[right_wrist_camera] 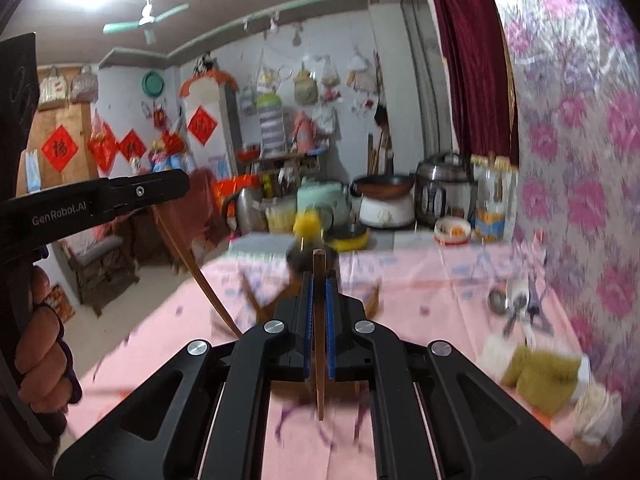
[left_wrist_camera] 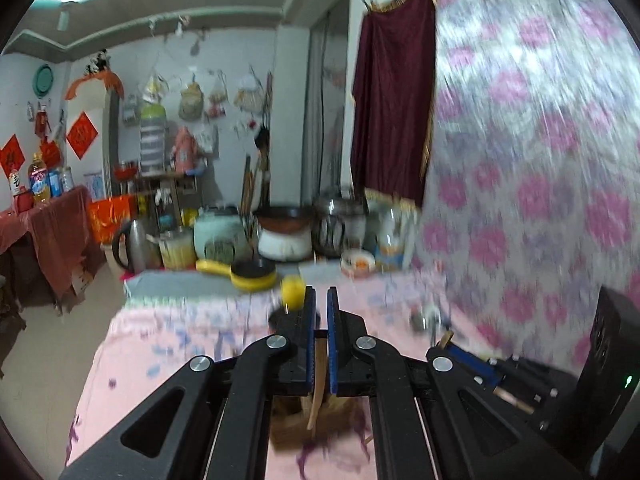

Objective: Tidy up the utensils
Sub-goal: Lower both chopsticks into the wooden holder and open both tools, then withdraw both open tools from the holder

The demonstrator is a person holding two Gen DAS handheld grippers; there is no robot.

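White lettering reading "GenRobot.AI" runs along the black body of the left gripper (right_wrist_camera: 176,186), seen side-on in the right wrist view with the person's bare left hand (right_wrist_camera: 42,344) wrapped around its handle. Its blue-padded jaws are nearly together, pinching a thin curved wooden utensil (left_wrist_camera: 318,384) that hangs slanting down over the near left part of the pink floral tablecloth (right_wrist_camera: 432,280). The right gripper (right_wrist_camera: 319,312) likewise has its jaws drawn in on a straight wooden stick (right_wrist_camera: 319,336), held upright between the pads and rising past their tips. Red diamond-shaped paper squares (right_wrist_camera: 60,148) on the far wall carry gold characters, too blurred to read. Under both tools sits a brown wooden holder (left_wrist_camera: 292,424), its outline smeared by motion. Bare cloth lies to the left of the holder, up to the table's left edge. To the right lie a cluster of metal spoons (right_wrist_camera: 516,304) and an olive-green cloth (right_wrist_camera: 540,372). Cookers and a yellow-handled pan (left_wrist_camera: 248,274) line the far edge.
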